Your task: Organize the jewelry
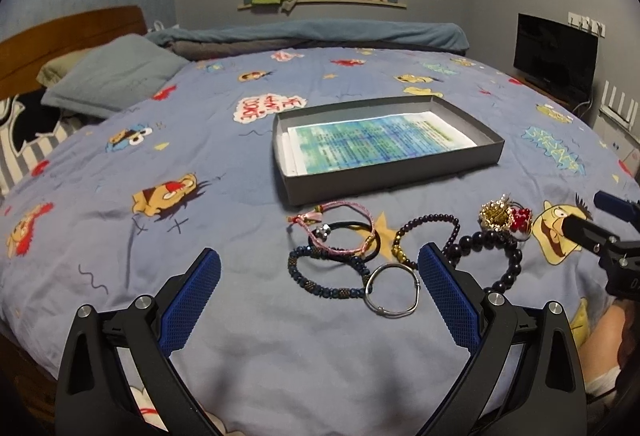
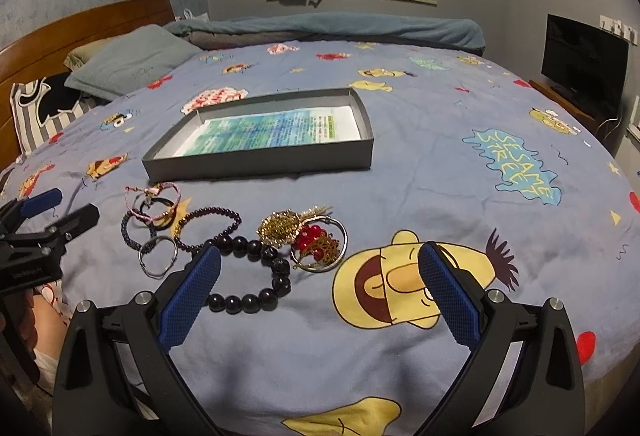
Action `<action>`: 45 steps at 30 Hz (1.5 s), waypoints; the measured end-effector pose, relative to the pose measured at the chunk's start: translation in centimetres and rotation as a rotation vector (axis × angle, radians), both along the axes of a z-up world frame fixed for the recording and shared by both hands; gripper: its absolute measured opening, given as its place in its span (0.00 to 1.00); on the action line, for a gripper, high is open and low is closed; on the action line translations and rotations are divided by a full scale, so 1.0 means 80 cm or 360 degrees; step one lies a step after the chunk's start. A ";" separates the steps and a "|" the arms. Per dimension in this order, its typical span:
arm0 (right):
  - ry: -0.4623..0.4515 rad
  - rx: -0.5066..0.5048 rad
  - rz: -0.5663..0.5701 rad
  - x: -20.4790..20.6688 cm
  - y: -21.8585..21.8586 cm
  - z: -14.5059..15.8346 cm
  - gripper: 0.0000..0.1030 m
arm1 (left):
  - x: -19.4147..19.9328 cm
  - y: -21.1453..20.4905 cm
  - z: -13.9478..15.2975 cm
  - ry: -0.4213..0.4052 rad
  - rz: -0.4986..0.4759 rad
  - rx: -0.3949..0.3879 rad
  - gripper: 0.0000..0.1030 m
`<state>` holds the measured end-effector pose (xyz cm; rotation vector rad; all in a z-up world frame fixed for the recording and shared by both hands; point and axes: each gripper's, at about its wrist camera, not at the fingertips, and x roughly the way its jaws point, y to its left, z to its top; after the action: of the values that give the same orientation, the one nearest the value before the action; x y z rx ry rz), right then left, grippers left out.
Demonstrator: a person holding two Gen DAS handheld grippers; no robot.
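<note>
Each gripper, the left gripper (image 1: 319,268) and the right gripper (image 2: 319,266), has glossy black curved arms with round silver screws, and blue finger pads (image 1: 192,302) with a fine grid texture. Bare skin shows at lower right of the left view.

The left gripper (image 1: 319,278) hangs over the bedspread (image 1: 120,244) with its jaws spread wide. Between its fingertips lie a silver bangle (image 1: 393,290) and a blue beaded bracelet (image 1: 328,276). Just beyond them sit a pink cord bracelet (image 1: 340,226) and a black band (image 1: 352,236), seemingly overlapping. Farther ahead rests a grey box (image 1: 384,177). The right gripper (image 1: 600,224) enters from the right edge, its jaw gap hard to judge.
</note>
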<state>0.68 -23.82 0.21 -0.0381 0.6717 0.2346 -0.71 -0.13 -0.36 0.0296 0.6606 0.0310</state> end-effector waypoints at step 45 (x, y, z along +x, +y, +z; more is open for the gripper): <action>0.0069 0.0014 0.0063 0.009 0.000 -0.008 0.95 | 0.010 -0.003 -0.010 0.0052 -0.0036 -0.0003 0.95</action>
<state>1.44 -23.82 -0.39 -0.0376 0.7137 0.2770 0.12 -0.39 -1.14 0.0359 0.6925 0.0083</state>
